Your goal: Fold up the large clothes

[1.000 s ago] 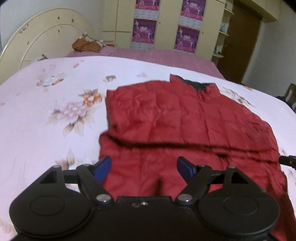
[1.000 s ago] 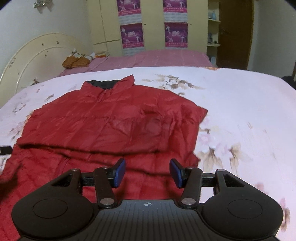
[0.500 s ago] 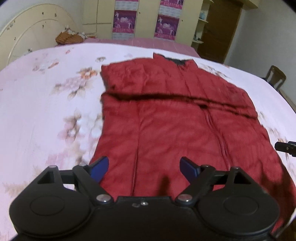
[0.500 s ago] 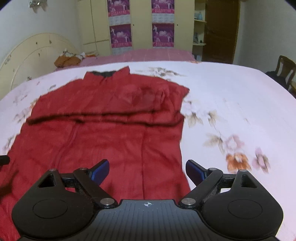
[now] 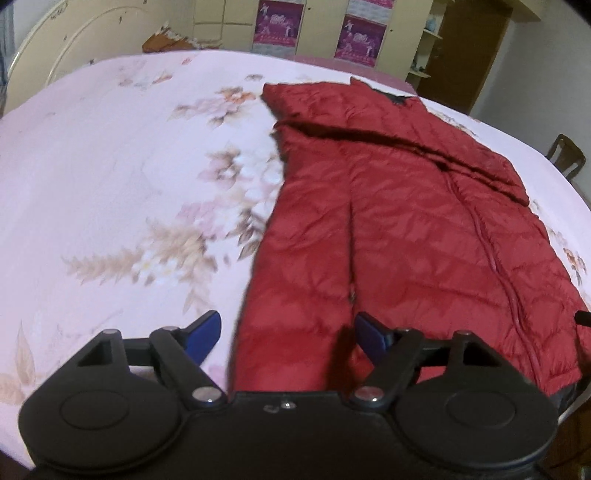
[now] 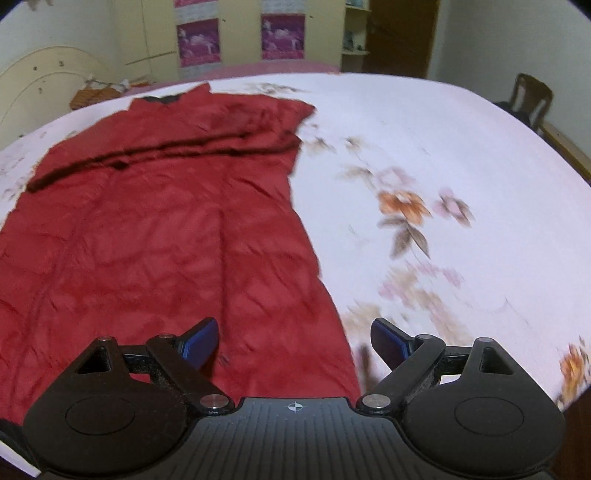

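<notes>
Both grippers, left [image 5: 288,334] and right [image 6: 293,339], tilt down, spread, over jacket [image 5: 388,229] hem.

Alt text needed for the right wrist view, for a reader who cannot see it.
A red padded coat lies flat on a floral pink bedsheet, sleeves folded across its chest. The right tongs hang open above the coat's near right hem corner, nothing between the blue pads. Behind the bed stand a cream wardrobe and a wooden chair.

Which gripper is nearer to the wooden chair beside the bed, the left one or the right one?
Right. The right gripper is at the coat's edge on the side toward the chair. The left gripper is at the coat's opposite edge, farther from the chair.
</notes>
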`<state>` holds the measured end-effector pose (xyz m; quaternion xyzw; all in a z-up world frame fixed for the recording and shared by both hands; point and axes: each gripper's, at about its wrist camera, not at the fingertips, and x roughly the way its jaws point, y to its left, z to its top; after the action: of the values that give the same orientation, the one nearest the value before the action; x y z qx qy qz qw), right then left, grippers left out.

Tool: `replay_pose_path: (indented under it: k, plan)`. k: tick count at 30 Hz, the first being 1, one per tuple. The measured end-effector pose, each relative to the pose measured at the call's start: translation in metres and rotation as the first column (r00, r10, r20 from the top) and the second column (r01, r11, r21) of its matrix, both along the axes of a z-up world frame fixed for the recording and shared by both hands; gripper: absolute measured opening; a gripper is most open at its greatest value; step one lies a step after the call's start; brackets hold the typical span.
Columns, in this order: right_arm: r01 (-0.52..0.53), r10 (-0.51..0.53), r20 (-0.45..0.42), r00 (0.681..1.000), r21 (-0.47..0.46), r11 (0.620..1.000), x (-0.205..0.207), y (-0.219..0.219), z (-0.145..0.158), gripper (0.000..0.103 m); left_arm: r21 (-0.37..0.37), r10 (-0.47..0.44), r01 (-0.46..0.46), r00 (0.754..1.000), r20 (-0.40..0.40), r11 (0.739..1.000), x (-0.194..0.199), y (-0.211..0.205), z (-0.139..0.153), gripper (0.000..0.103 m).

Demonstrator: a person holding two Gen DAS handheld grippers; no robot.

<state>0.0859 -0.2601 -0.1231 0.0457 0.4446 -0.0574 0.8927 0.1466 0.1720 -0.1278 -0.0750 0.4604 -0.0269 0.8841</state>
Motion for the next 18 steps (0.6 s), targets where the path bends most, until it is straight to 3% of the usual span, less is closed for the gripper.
replay_pose_path:
  k: [3,10,11,15,16,18]
  plan:
    - [0.016,-0.016,-0.01,1.0,0.018,1.0,-0.007,-0.003,-0.006,0.089,-0.037,0.0,-0.001,1.0,-0.027,0.999,-0.007,0.006,-0.008,0.072]
    - [0.043,-0.039,-0.035,0.999,0.11,0.993,-0.024,-0.009,-0.012,0.086,-0.029,-0.011,0.011,0.999,-0.034,1.0,-0.017,0.004,-0.01,0.075]
    - [0.035,-0.031,-0.034,0.999,0.118,0.992,-0.026,-0.008,-0.012,0.075,-0.029,-0.014,0.013,0.999,-0.037,1.0,-0.018,0.003,-0.01,0.075]
    - [0.015,-0.011,-0.028,1.0,0.147,0.989,-0.031,-0.004,-0.01,0.058,-0.044,-0.025,0.024,0.999,-0.037,0.999,-0.022,0.0,-0.011,0.073]
    - [0.013,-0.009,-0.027,1.0,0.164,0.986,-0.032,-0.004,-0.009,0.048,-0.046,-0.029,0.027,0.999,-0.037,0.999,-0.023,-0.001,-0.01,0.07]
    - [-0.002,0.007,-0.028,1.0,0.197,0.98,-0.032,-0.002,-0.007,0.031,-0.065,-0.045,0.043,0.998,-0.035,0.997,-0.025,-0.003,-0.009,0.055]
